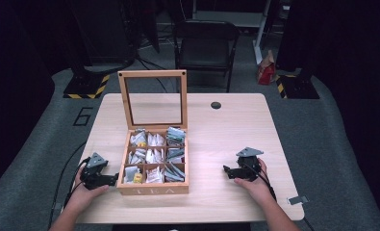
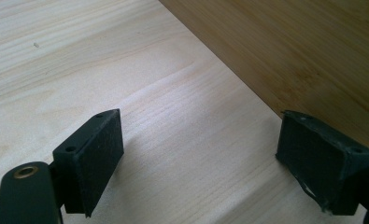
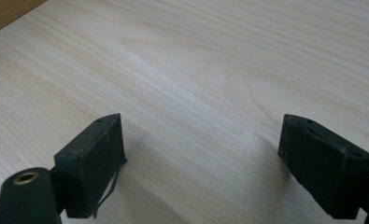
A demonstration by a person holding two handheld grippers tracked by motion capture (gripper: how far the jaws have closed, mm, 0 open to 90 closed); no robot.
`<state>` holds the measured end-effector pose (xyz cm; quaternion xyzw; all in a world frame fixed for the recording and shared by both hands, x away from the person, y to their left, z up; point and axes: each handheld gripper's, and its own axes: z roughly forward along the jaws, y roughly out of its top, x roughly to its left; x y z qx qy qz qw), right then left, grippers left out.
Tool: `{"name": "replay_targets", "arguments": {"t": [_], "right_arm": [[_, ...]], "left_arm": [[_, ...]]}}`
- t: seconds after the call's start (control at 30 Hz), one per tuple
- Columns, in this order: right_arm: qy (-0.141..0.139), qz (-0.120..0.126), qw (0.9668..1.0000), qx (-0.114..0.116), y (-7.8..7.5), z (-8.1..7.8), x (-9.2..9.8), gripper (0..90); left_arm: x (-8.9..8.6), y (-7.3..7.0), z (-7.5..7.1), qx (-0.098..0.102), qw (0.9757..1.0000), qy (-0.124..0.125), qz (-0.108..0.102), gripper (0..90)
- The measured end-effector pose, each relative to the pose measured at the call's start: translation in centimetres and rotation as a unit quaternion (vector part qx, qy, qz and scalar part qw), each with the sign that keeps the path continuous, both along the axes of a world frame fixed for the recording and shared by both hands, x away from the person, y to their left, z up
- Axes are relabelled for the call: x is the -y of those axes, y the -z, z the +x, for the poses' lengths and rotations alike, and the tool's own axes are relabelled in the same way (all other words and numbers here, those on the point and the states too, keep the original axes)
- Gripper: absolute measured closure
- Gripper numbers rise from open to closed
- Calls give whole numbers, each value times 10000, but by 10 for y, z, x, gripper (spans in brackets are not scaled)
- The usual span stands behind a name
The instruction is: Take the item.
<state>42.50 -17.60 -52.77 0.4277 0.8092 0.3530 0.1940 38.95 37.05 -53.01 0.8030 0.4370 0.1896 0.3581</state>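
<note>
A wooden tea box marked TEA stands at the middle of the light wooden table, its glass lid raised upright at the back. Its compartments hold several tea bags. My left gripper rests on the table just left of the box, jaws wide apart and pointing at the box's side wall; nothing lies between its pads. My right gripper rests on the table to the right of the box, pointing left, open and empty. Bare table shows between its pads.
A dark round hole sits in the table near its far edge. A small grey clip lies at the front right corner. Behind the table stand a black folding chair and stand bases with yellow-black striping.
</note>
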Motion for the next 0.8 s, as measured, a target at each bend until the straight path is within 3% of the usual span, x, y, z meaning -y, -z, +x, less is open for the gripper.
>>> {"name": "replay_targets", "arguments": {"t": [0.6,0.8], "right_arm": [[31,-18,10000,19,0,0,0,137],[108,86,9999,-25,0,-1,-1,156]], "left_arm": [[0,0,0,1,10000,-3,-5,142],[0,0,0,0,10000,-2,-3,142]]}}
